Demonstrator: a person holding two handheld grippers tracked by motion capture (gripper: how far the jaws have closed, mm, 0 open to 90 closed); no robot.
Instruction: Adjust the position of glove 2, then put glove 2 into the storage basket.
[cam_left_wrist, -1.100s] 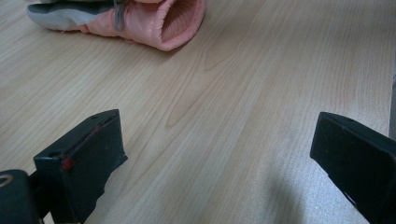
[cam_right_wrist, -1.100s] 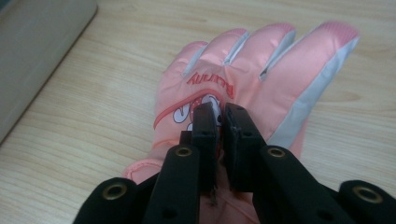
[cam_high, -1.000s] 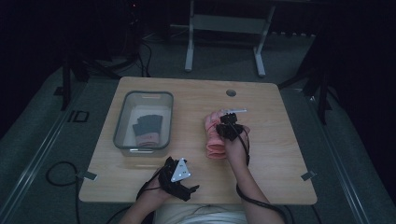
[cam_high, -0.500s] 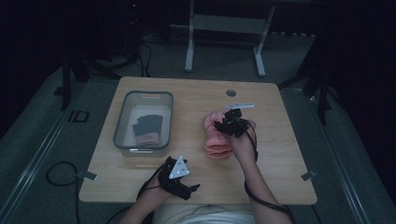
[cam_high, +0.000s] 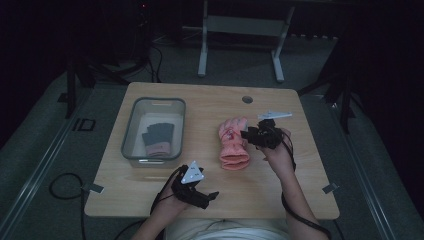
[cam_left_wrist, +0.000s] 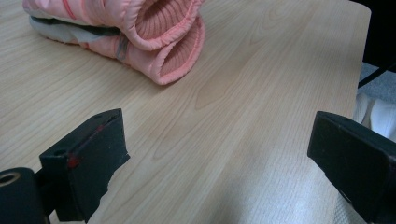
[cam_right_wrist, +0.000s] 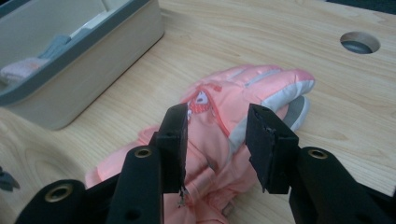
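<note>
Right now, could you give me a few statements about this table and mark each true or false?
1. The pink glove lies on the wooden table, outside the bin. True.
2. The grey bin is empty. False: a dark grey glove lies in it.
3. The right hand-held gripper has its jaws open above the pink glove, not clamped on it. True.
4. The left hand-held gripper is holding the pink glove's cuff. False: its jaws stand wide apart with bare table between them, the cuff lying further off.
5. A round hole sits in the tabletop near its far edge. True.
</note>
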